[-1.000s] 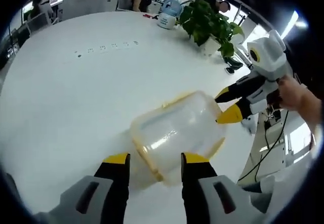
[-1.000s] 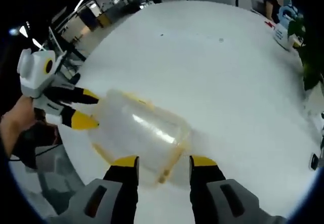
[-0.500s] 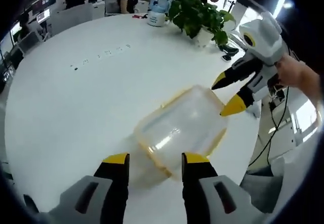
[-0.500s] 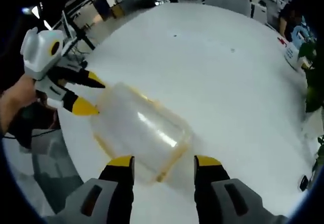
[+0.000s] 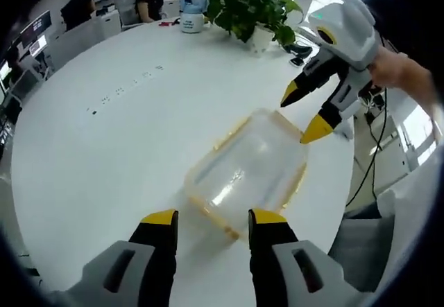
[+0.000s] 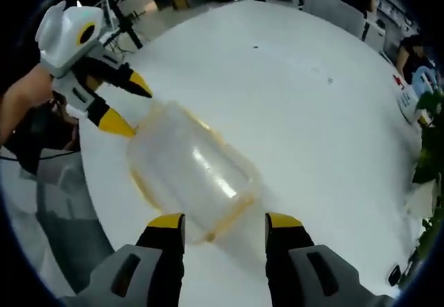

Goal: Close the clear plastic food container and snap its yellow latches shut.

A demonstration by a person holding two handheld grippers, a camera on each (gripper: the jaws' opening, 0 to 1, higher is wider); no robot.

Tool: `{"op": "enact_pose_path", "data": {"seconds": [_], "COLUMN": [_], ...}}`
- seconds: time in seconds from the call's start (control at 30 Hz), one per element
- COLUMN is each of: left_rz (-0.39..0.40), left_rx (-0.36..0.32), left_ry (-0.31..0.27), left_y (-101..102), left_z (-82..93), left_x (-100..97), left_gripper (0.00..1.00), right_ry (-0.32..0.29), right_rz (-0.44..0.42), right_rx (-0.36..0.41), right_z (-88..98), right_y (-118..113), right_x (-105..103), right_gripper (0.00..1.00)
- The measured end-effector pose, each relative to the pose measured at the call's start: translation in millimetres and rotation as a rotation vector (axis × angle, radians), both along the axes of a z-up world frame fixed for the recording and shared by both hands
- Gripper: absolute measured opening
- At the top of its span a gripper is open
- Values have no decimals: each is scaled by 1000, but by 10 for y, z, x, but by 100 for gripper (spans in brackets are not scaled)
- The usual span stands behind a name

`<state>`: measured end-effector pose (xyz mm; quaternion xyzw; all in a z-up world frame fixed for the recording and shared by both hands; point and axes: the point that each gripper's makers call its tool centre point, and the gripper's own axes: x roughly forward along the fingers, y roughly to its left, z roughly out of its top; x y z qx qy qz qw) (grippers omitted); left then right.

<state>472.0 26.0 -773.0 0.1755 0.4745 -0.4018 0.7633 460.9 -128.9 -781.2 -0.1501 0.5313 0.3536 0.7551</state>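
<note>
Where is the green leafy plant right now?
In the left gripper view, the green plant stands in a white pot at the far edge of the white table, beyond the clear container and next to a light blue jug.

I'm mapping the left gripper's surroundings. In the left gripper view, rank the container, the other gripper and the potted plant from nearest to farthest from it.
1. Container, just ahead of its jaws.
2. Right gripper, at the container's far end.
3. Potted plant, at the table's far edge.
</note>
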Motion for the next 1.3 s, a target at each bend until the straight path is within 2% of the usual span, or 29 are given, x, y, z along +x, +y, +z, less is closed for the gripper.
{"op": "enact_pose_path", "data": {"seconds": [0.23,0.43,0.93,1.3], "left_rz": [-116,-183,-281,-338], "left_rx": [34,14,23,20], "left_ry": [-37,-61,-119,-138], "left_y": [-25,-77,-167,-213], "left_z": [19,64,149,163], "left_x": [-17,-33,2,23], "left_gripper": [41,41,41,40], "right_ry": [-26,-47,-77,-82], "right_rz": [75,111,206,262], "right_rx": [-8,-29,-42,-34], "right_z": [39,40,69,104], "right_y": [42,12,85,144], "right_x": [8,32,42,53], "right_gripper": [45,45,41,39]}}
